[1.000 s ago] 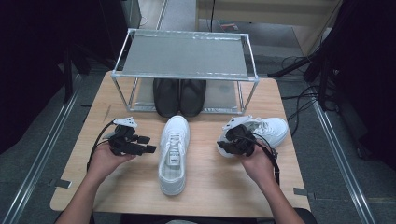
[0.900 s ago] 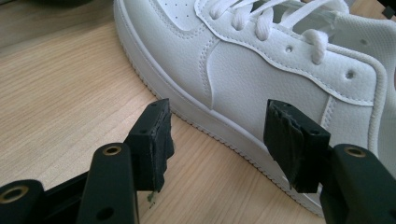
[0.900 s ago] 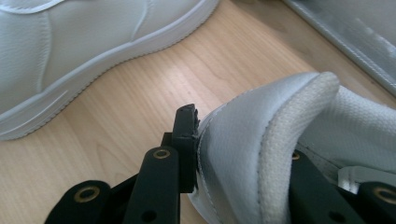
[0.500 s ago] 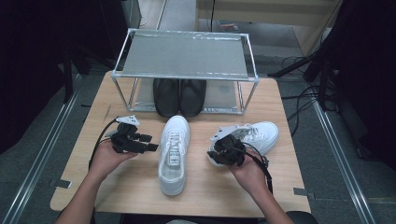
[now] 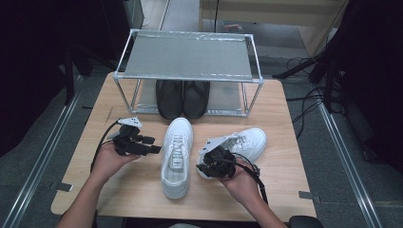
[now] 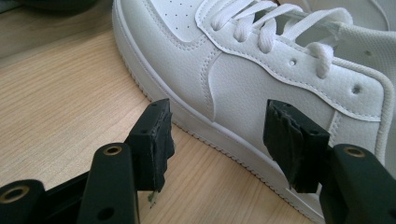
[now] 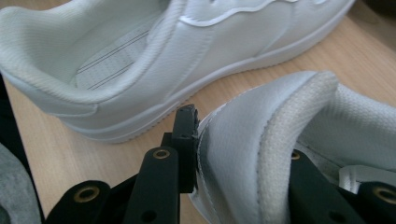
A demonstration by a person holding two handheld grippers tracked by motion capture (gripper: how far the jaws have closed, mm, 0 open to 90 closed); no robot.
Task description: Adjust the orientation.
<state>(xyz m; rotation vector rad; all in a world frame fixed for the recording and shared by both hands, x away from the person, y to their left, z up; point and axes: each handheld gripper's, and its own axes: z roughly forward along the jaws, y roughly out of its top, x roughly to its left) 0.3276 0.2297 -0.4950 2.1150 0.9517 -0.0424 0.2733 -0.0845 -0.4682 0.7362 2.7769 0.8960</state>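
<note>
While right gripper (image 5: 205, 166) clamped right shoe (image 5: 240, 145) heel at lower center, left gripper (image 5: 153, 145) jaws gaped beside left shoe (image 5: 177, 154), toe pointing up-frame.

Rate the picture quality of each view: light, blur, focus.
High view: even overhead light on the pale wooden table, dark surroundings, slightly soft, mild wide-angle bend. Left gripper view: sharp white leather sneaker with laces; near black fingers slightly soft. Right gripper view: gripped white sneaker heel close and blurred; the sneaker behind is clearer, no glare.
</note>
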